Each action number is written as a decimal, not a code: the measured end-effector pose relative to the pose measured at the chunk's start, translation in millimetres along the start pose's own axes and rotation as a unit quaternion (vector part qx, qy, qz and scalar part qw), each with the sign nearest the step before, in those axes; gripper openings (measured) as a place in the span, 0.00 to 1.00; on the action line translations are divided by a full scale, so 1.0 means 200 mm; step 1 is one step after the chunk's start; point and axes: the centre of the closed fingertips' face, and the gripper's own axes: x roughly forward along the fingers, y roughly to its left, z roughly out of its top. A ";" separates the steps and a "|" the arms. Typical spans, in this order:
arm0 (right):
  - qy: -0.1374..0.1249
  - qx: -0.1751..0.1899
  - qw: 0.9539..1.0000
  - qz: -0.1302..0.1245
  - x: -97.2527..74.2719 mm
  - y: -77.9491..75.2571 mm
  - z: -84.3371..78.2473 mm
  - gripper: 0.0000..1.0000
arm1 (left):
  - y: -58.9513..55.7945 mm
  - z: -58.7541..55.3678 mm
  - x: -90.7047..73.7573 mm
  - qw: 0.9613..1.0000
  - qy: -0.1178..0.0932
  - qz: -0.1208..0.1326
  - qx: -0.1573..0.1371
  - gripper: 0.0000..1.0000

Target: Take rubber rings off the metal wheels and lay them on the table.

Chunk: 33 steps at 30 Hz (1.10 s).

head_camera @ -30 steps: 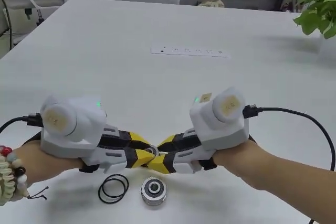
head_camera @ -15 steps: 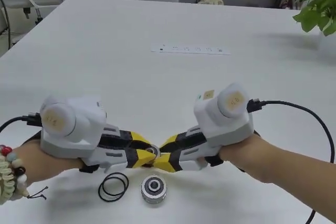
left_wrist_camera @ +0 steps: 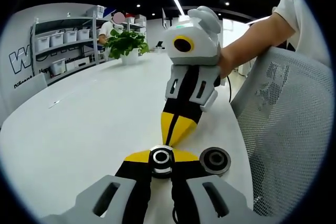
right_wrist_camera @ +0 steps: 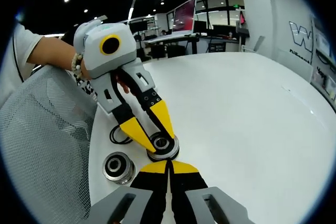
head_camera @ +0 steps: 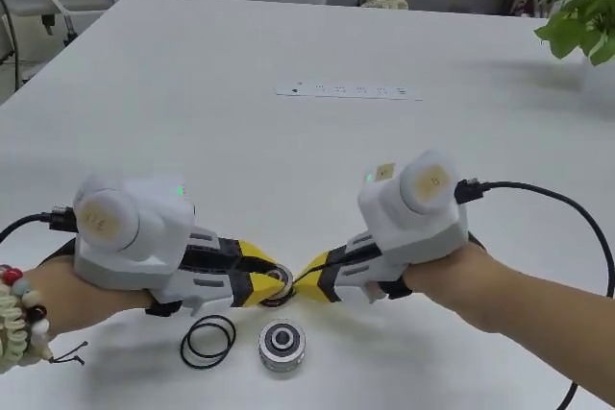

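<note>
Yellow-tipped and black, the left tool (head_camera: pixel 261 284) is pinching a small metal wheel (head_camera: pixel 278 278) by its sides, just above the white worktop (head_camera: pixel 288 160). In the left gripper view this wheel sits clamped between the two jaws with its hub facing the camera. The right tool (head_camera: pixel 309 274) points in from the opposite side with its jaws pressed together into a narrow wedge, the tips right at the rim of the clamped wheel. Whether a thin ring is caught between them is too small to tell.

A second metal wheel (head_camera: pixel 282 346) lies flat on the worktop on the person's side of the two tools, near them and touched by neither. Just to its left lie black rubber rings (head_camera: pixel 209 341), overlapping one another, flat on the worktop below the body of the left tool.

A black cable (head_camera: pixel 567 228) leads away from the right tool across the worktop. Farther back a white power strip (head_camera: pixel 348 92) lies flat, well apart from the work, and a green potted plant (head_camera: pixel 581 7) stands at the far right. A beaded bracelet (head_camera: pixel 14 319) circles the left wrist.
</note>
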 end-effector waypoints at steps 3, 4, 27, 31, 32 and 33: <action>-0.015 0.056 0.998 0.001 -0.02 -0.02 0.01 0.00 | 0.00 0.00 0.00 1.000 0.000 0.000 -0.001 0.08; -0.020 0.068 0.997 0.002 -0.02 -0.02 0.02 0.00 | 0.00 0.00 0.00 1.000 0.000 0.000 -0.001 0.08; -0.047 0.129 0.990 0.037 -0.03 0.04 0.08 0.00 | -0.02 0.00 0.01 1.000 0.007 -0.006 0.018 0.08; -0.057 0.127 0.989 0.052 -0.03 0.07 0.11 0.00 | -0.01 0.00 0.01 1.000 0.006 -0.007 0.019 0.08; -0.077 0.133 0.986 0.061 -0.03 0.09 0.16 0.00 | -0.01 0.00 0.01 1.000 0.006 -0.007 0.019 0.08; -0.047 0.124 0.990 0.053 -0.03 0.08 0.11 0.00 | -0.01 0.00 0.01 1.000 0.006 -0.007 0.019 0.08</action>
